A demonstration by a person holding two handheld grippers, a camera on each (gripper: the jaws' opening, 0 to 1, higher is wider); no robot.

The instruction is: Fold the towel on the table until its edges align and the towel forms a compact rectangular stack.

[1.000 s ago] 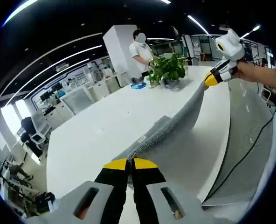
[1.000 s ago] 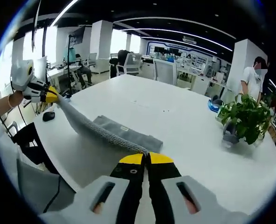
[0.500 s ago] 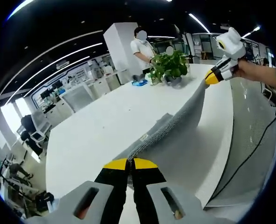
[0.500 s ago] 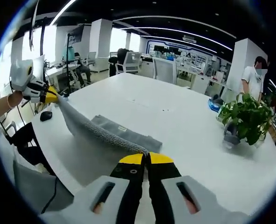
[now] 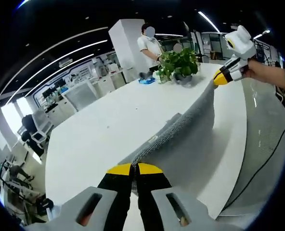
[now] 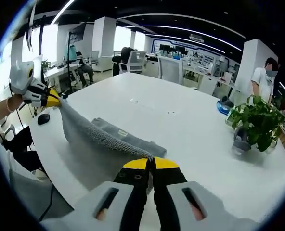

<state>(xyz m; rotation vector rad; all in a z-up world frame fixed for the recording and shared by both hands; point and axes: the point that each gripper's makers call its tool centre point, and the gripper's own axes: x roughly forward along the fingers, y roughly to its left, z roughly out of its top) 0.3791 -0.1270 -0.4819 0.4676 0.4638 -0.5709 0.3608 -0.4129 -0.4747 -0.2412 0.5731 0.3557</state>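
A grey towel point(image 5: 190, 139) is stretched above a white table point(image 5: 109, 125), with part of it still lying on the tabletop. My left gripper point(image 5: 134, 169) is shut on one corner of the towel. My right gripper point(image 6: 151, 163) is shut on the opposite corner. In the left gripper view the right gripper point(image 5: 221, 77) appears at upper right, pinching the far end. In the right gripper view the towel point(image 6: 99, 137) runs leftward to the left gripper point(image 6: 52, 98), held by a hand. The raised edge hangs taut between both grippers.
A potted green plant point(image 5: 177, 63) and a blue object point(image 5: 147, 81) stand at the table's far end, near a person in white point(image 5: 149, 45). In the right gripper view the plant point(image 6: 254, 122) is at the right. Office chairs point(image 6: 169, 72) and desks lie beyond. A black cable point(image 5: 258, 168) hangs by the table edge.
Both grippers have carried the stretched towel edge slightly further over the table. The grips stay the same.
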